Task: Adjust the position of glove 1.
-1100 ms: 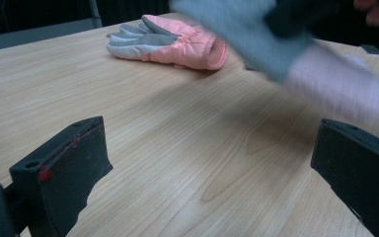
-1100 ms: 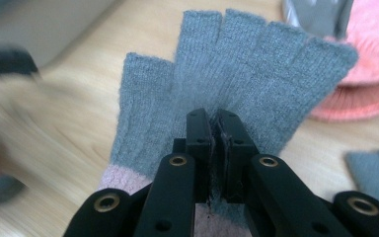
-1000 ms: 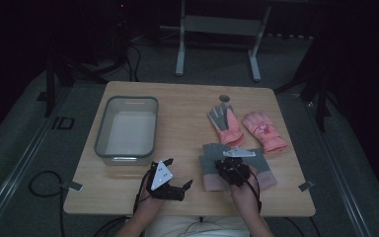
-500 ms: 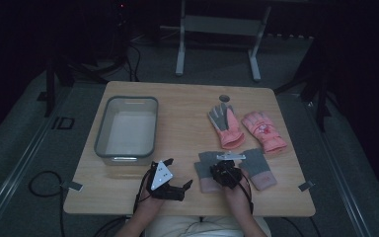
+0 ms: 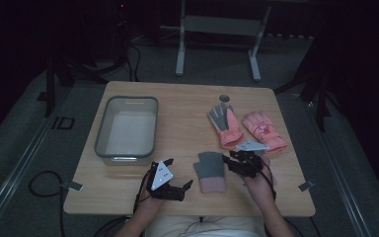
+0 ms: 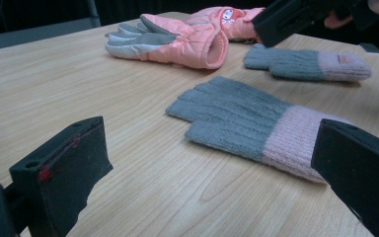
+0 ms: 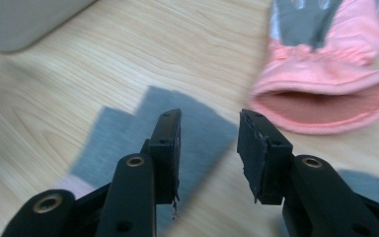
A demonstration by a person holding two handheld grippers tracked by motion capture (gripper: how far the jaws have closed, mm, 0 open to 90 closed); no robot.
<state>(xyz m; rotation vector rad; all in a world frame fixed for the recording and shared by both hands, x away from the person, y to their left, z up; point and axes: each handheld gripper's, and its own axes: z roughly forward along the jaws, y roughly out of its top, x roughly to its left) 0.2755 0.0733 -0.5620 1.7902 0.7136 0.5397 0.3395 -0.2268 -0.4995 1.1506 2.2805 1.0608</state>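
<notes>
Nearest me, my left gripper (image 5: 177,189) rests low over the near edge of the table (image 5: 187,113) with its jaws spread wide and nothing between them. Just to its right, my right gripper (image 5: 237,162) hovers with its jaws parted and empty, poised beside the grey knit glove (image 5: 210,171).

That glove lies flat near the front middle of the table, fingerless top pointing away, pink cuff (image 6: 301,143) toward me. The left gripper view shows a second grey knit glove (image 6: 306,65) lying farther off, under my right gripper.

I judge the knit glove to be very light, limp and stretchy. It will fold and dangle once lifted, and it won't slip from the pads or break. The ribbed cuff looks the thickest part, so I'd pinch there, pressing down to gather both layers rather than skating over the wood.

Farther back on the right lie two padded pink gloves: one palm up with grey grip patches (image 5: 224,126), one with a printed back (image 5: 264,131). They look bulkier and springier. On the far left sits an empty clear plastic bin (image 5: 99,143).
</notes>
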